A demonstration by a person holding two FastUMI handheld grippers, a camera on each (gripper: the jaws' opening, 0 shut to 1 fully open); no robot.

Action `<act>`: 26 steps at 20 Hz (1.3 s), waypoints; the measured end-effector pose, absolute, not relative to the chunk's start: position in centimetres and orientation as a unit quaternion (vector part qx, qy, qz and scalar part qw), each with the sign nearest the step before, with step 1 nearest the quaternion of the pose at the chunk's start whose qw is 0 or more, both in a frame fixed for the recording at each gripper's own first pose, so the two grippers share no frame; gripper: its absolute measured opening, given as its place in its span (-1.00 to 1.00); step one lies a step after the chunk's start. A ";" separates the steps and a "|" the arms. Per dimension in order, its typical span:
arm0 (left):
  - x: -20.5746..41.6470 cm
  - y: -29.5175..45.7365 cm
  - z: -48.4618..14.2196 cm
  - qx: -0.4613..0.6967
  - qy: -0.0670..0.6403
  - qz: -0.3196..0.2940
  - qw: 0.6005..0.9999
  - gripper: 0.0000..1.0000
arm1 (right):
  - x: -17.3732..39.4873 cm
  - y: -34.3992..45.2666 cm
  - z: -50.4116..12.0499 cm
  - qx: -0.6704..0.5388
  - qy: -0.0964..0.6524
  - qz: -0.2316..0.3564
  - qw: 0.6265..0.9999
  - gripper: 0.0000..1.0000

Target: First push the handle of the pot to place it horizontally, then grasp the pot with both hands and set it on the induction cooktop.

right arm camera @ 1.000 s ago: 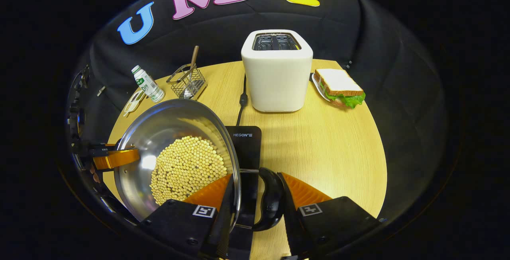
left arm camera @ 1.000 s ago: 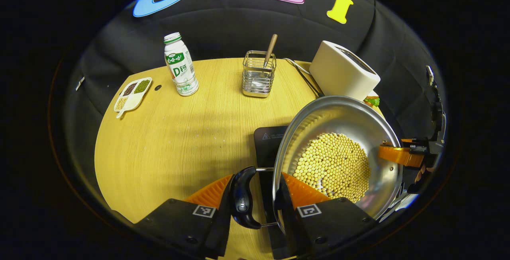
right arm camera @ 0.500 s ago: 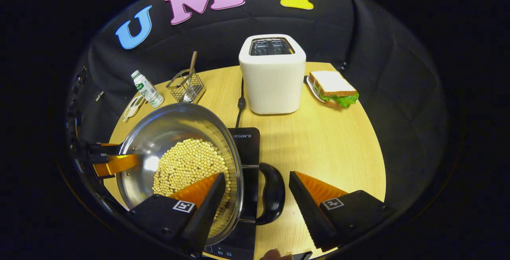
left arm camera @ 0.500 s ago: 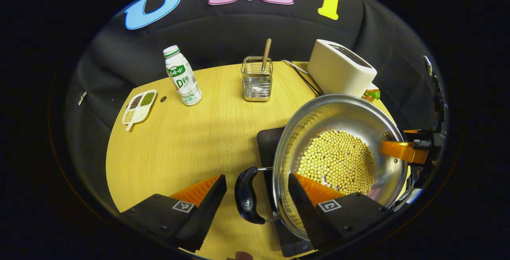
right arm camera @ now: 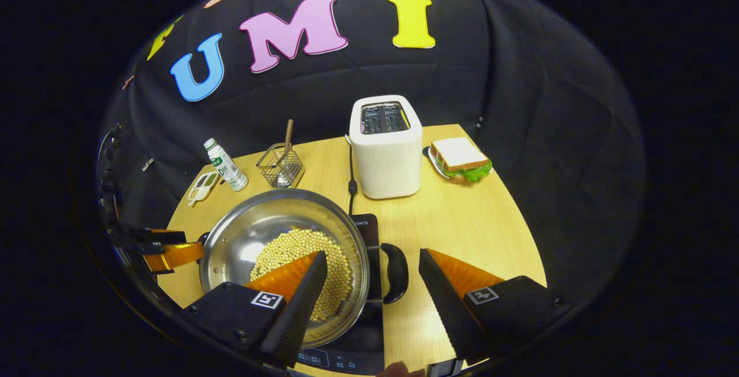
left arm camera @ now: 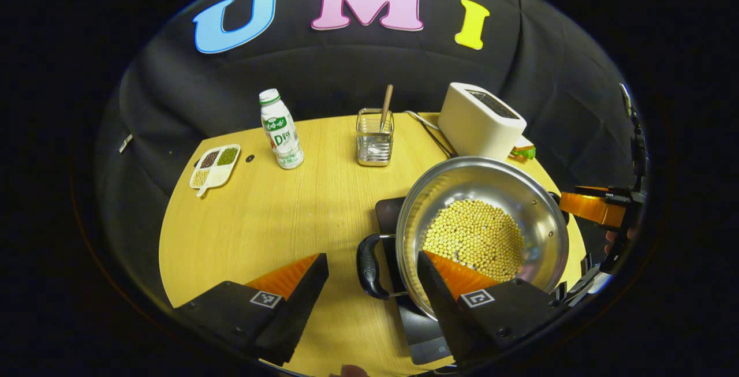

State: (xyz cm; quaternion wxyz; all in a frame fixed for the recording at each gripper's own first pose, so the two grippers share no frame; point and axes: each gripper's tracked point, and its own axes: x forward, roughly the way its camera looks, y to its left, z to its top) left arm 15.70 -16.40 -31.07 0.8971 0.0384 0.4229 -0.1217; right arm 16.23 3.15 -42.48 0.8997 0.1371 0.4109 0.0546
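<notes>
A steel pot [left arm camera: 473, 183] holding yellow beans [left arm camera: 473, 235] rests on the black induction cooktop [left arm camera: 388, 211]. Its handles lie level, pointing left and right. My left gripper [left arm camera: 372, 256] is open, drawn back, its fingers standing apart on either side of the pot's near black handle [left arm camera: 365, 261] without touching it. In the right gripper view the same pot [right arm camera: 260, 227] sits on the cooktop [right arm camera: 362, 226], and my right gripper [right arm camera: 372, 253] is open, clear of the other black handle [right arm camera: 398, 273]. Each gripper also appears beyond the pot in the other's view: right gripper [left arm camera: 593, 207], left gripper [right arm camera: 167, 253].
At the table's back stand a white toaster [right arm camera: 385, 155] with its cable [right arm camera: 351, 183], a sandwich [right arm camera: 461, 159] on a plate, a wire basket [left arm camera: 374, 143] with a wooden-handled utensil, a drink bottle [left arm camera: 281, 130] and a small divided dish [left arm camera: 215, 163]. Bare wood [left arm camera: 260, 227] spreads left of the cooktop.
Both grippers were shut on the pot's handles one second ago; they have opened and pulled back and up. The pot now rests on the cooktop.
</notes>
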 end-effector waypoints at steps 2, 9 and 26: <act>15.3 -16.4 -29.1 0.034 0.396 -0.129 0.909 0.93 | 15.9 3.4 -40.4 0.134 0.389 0.054 0.910 0.98; 13.4 -15.1 -21.4 0.032 0.299 -0.134 0.944 0.93 | 14.3 4.0 -32.4 0.117 0.302 0.048 0.945 0.98; 6.4 -7.7 -4.7 0.019 0.080 -0.057 0.995 0.92 | 10.2 4.2 -12.8 0.076 0.083 -0.003 0.994 0.96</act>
